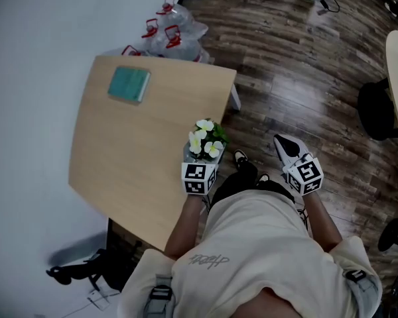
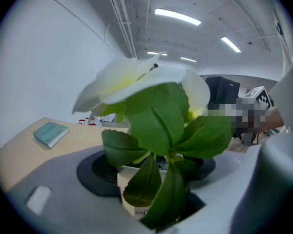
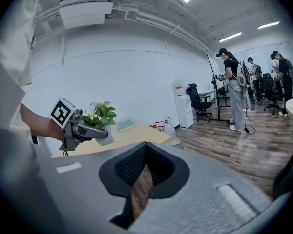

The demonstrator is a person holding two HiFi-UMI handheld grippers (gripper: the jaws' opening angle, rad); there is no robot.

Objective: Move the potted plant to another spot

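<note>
Snugly between left fingers [image 2: 90, 172], potted plant [image 2: 156, 130]

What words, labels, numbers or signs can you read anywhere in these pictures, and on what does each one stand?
No text here reads in full.
Shirt: one cursive word on the back, too blurred to read.
Marker cubes, left and right: black-and-white square codes, no letters or numbers.
Teal book: cover print, if any, too small to read.
</note>
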